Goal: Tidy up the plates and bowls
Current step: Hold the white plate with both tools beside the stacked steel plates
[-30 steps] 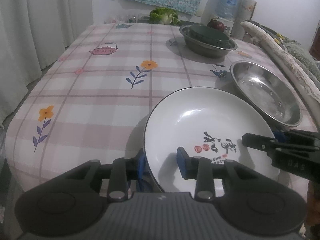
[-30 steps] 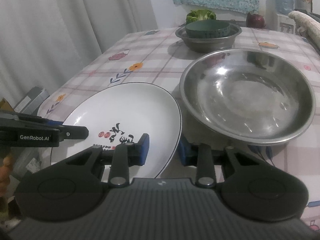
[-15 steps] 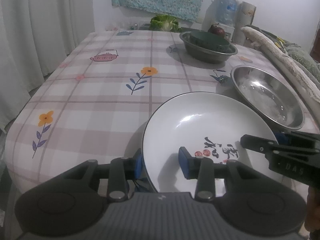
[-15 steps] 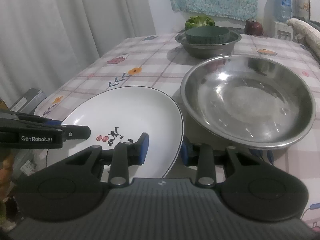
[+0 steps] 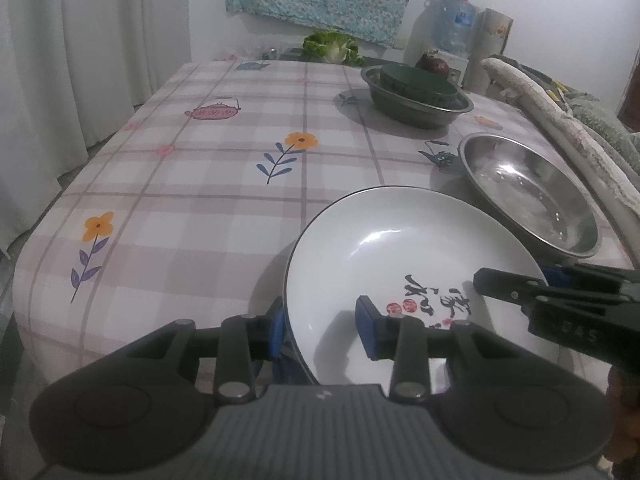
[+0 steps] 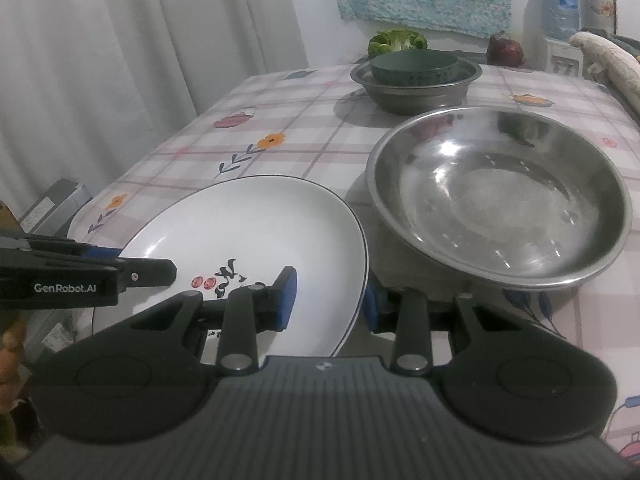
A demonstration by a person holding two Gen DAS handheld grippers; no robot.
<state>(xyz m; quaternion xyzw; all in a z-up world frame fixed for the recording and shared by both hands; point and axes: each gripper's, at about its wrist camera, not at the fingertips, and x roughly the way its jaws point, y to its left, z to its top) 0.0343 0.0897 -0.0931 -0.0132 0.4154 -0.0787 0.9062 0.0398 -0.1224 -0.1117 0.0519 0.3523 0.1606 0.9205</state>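
Both tools straddle the white plate [image 5: 400, 248] at the near end of the counter [image 5: 224, 184]. The left hand-held gripper [image 5: 320, 320] is released: one pad sits just outside the plate's left rim, the other stands apart inside the dish. The right hand-held gripper [image 6: 330, 300] has just been opening its jaws. The plate's right rim lies loosely between them, unclamped. Just ahead and right of the right hand-held gripper sits an empty steel bowl [image 6: 500, 208]. Well beyond both, a grey basin [image 5: 416, 108] holds a dark green bowl [image 5: 416, 80].
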